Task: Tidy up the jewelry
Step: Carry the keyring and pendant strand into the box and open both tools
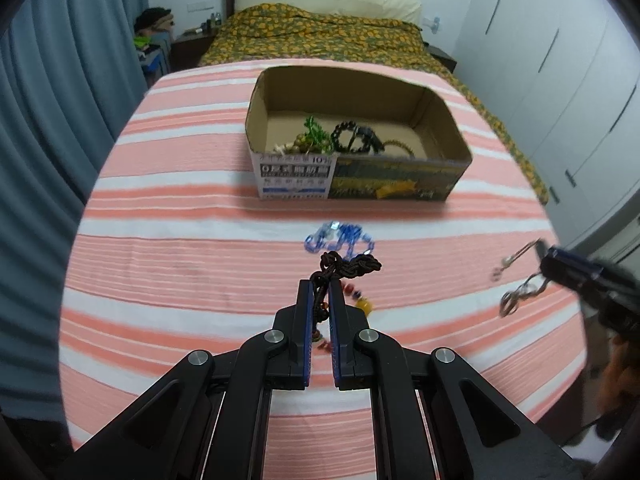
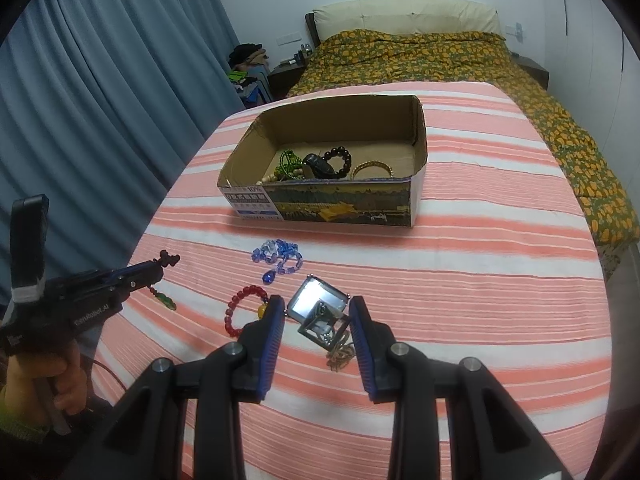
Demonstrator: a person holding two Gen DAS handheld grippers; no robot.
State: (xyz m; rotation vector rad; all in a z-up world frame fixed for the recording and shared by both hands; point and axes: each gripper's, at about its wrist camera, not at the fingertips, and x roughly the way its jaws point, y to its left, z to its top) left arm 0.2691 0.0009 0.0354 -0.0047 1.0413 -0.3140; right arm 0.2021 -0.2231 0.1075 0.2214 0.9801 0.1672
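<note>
two hand-held grippers over a pink-and-white striped bedspread (image 2: 460, 264). left hand-held gripper (image 1: 320, 286) is clamped on a dark brown cord necklace (image 1: 348, 266); its knotted cord bunches past the tips, beads and a green pendant (image 2: 167, 302) dangle below. right hand-held gripper (image 2: 318, 306) is spread wide, nothing pinched, straddling a metal-framed glass pendant (image 2: 318, 300) with a chain (image 2: 340, 354) lying on the bedspread between the fingers. blue crystal bead bracelet (image 2: 280, 258) lies between the grippers and the box. red bead bracelet (image 2: 240, 312) sits just left of the right gripper. open cardboard box (image 2: 340, 204) further back holds a green bead string (image 2: 289, 159), a black bead bracelet (image 2: 340, 160), a gold bangle (image 2: 372, 169) and other pieces.
</note>
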